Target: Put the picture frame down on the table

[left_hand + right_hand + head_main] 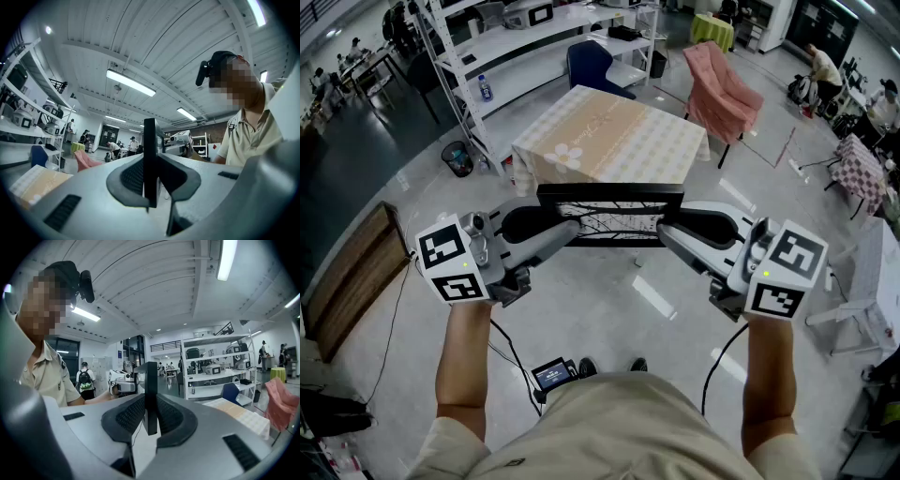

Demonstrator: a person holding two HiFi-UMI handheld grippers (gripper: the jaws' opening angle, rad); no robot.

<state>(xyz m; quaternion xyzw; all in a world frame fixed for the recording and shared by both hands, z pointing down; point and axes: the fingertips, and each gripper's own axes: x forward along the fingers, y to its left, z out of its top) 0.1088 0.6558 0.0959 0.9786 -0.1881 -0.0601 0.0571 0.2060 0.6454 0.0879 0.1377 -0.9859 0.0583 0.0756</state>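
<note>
– Above the grey floor (609, 309), at the centre of the head view, what is being carried?
– A black picture frame (609, 195), long side level, in the air and short of the counter (609, 141), which stands beyond it at twelve o'clock under a checked cloth.
– And the grip?
– The left gripper (548, 225) pinches the frame's nine o'clock end, padded jaws pressed on both faces. The right gripper (677, 228) pinches the three o'clock end likewise.
– Surroundings?
– A pink-draped chair (722, 89) at two o'clock of the counter, white shelving (516, 47) at eleven.
</note>
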